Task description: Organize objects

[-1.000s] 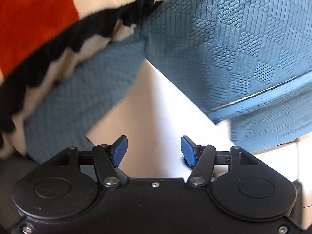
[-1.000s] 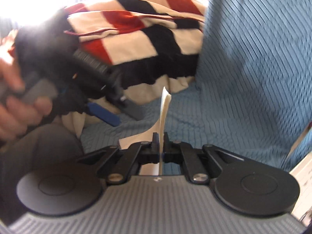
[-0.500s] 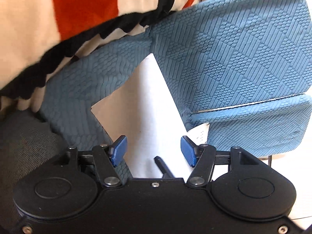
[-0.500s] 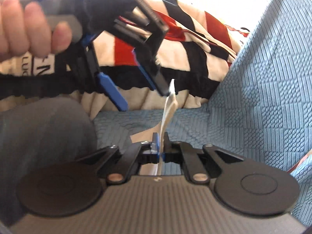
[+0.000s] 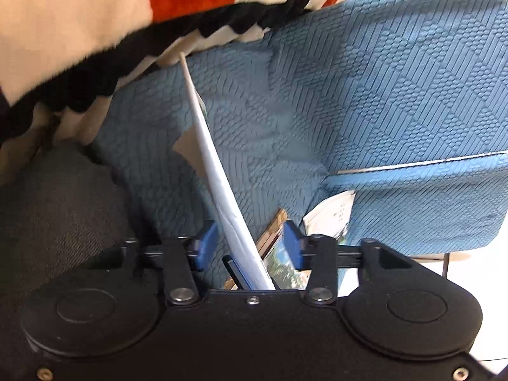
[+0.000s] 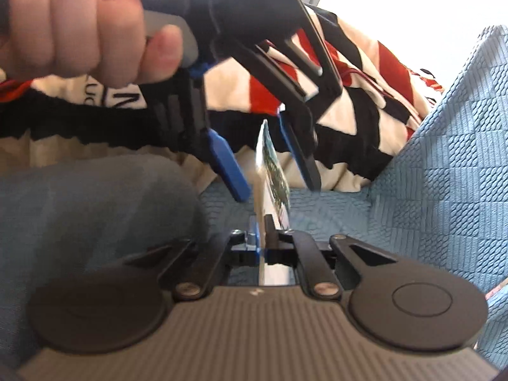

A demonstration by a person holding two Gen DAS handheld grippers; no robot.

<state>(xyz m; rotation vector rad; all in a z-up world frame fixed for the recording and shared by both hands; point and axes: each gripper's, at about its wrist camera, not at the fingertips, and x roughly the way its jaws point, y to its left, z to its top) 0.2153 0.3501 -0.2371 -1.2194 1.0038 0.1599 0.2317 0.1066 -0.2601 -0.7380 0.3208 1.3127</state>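
1. Left wrist view: the left tool [image 5: 250, 241] is hovering over a blue textured cover [image 5: 397, 95], and its blue pads [image 5: 206, 243] are standing on both sides of a thin white sheet [image 5: 216, 171] without pressing on it. The jaws have just been closing, so the tool is not gripping yet. The sheet is seen almost by its edge, and it is bending upward toward a striped blanket [image 5: 95, 16] in red, cream and black. Below the sheet, a glossy printed picture [image 5: 282, 262] and a printed paper [image 5: 333, 217] are showing; I cannot tell whether they are one thing with the sheet.

2. Right wrist view: the right tool [image 6: 262, 241] is closed on the lower edge of the sheet [image 6: 270, 171], which is standing upright and is showing a printed colour picture on one side. The left tool [image 6: 273, 171], held by a person's hand [image 6: 79, 22], is straddling the top of the sheet with both pads apart from it.

3. The risk, as I judge it: the sheet is thin and floppy, so the closing pads may push it sideways and miss it, or crease it. If the right tool is releasing too early, the sheet may slip down onto the cover.
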